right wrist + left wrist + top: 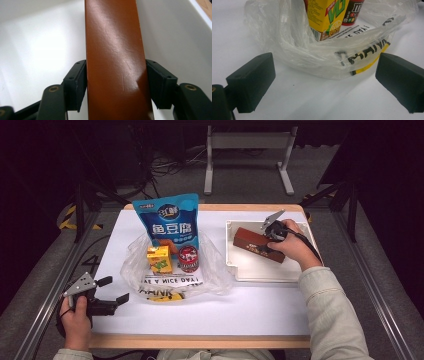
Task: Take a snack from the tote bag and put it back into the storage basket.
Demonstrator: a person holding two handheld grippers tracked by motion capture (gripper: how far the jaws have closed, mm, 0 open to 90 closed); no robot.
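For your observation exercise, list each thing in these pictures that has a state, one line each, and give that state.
Brown box: in the white tray, between the right hand-held gripper's jaws.
Left hand-held gripper: open, holding nothing.
Plastic bag: open, spread flat.
Blue pouch: upright.
Yellow carton: upright.
Red can: upright.

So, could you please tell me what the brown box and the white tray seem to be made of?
The brown box looks like glossy coated cardboard: it has a soft sheen, with fine creases and a small dent. The white tray seems to be rigid matte plastic, judging by its smooth moulded walls and rounded corners.
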